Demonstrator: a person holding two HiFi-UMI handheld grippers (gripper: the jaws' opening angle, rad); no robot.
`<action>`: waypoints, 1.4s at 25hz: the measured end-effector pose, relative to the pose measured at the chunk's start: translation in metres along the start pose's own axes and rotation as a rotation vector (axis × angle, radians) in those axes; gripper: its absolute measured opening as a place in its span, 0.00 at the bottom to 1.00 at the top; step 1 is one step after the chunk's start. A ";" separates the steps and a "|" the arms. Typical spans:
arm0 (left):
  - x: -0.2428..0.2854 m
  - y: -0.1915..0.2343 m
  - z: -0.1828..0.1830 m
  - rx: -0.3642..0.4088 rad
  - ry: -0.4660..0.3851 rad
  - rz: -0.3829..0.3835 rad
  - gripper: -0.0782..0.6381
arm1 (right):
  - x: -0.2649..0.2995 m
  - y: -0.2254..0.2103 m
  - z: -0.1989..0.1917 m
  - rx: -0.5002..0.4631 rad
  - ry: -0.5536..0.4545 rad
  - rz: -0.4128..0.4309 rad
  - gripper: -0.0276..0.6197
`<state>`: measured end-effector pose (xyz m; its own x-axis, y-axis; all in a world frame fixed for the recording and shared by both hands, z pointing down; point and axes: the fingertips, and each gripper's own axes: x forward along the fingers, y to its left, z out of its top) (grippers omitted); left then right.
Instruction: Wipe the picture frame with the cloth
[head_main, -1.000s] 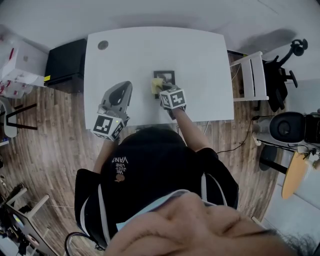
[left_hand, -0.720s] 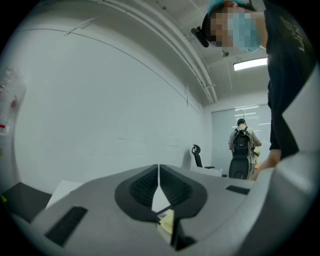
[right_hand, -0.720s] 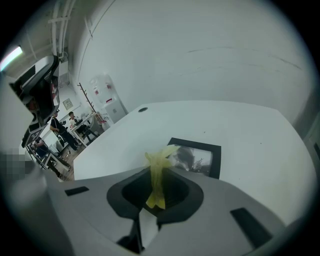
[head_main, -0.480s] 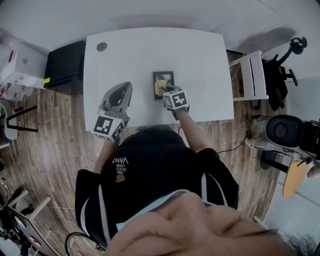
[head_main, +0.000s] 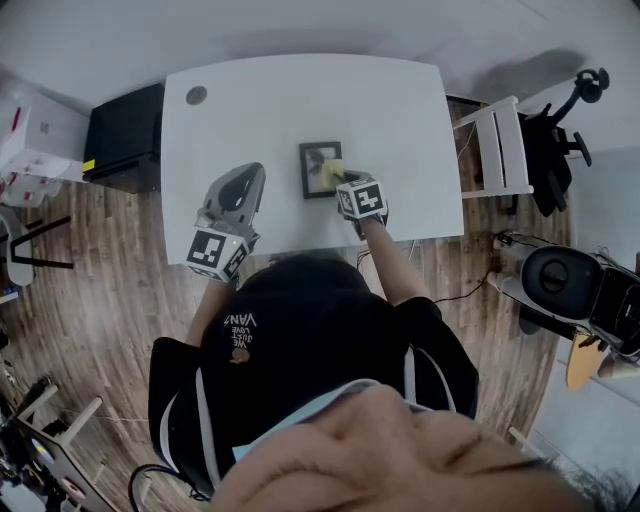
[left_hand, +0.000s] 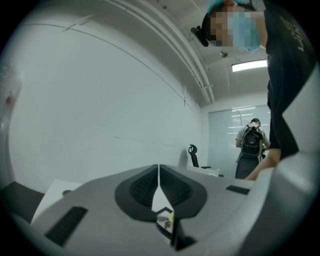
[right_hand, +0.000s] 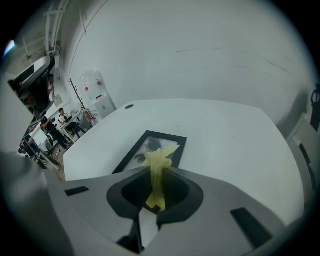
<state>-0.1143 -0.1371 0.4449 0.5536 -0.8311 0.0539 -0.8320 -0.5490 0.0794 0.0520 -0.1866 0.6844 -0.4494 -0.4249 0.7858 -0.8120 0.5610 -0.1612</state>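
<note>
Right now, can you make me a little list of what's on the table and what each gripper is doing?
table: white table
picture frame: black picture frame, lying flat on the table
cloth: yellow cloth, its end over the frame
right gripper: right gripper, shut on the cloth, at the frame's right side
left gripper: left gripper, jaws together, nothing between them, left of the frame and apart from it

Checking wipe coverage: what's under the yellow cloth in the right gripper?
The black picture frame, flat on the white table. The glass patch beneath the cloth is covered, so contact cannot be seen.
</note>
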 end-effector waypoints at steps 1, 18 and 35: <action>0.001 -0.001 0.000 0.000 0.000 -0.002 0.14 | -0.002 -0.003 -0.001 0.002 0.000 -0.005 0.10; 0.008 -0.011 -0.001 -0.001 0.001 -0.036 0.14 | -0.025 -0.043 -0.015 0.050 -0.010 -0.085 0.10; 0.003 -0.011 -0.002 -0.005 0.001 -0.021 0.14 | -0.025 -0.027 0.000 0.074 -0.060 -0.042 0.10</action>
<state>-0.1034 -0.1331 0.4464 0.5711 -0.8192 0.0528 -0.8199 -0.5661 0.0855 0.0853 -0.1914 0.6687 -0.4338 -0.4901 0.7560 -0.8550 0.4885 -0.1738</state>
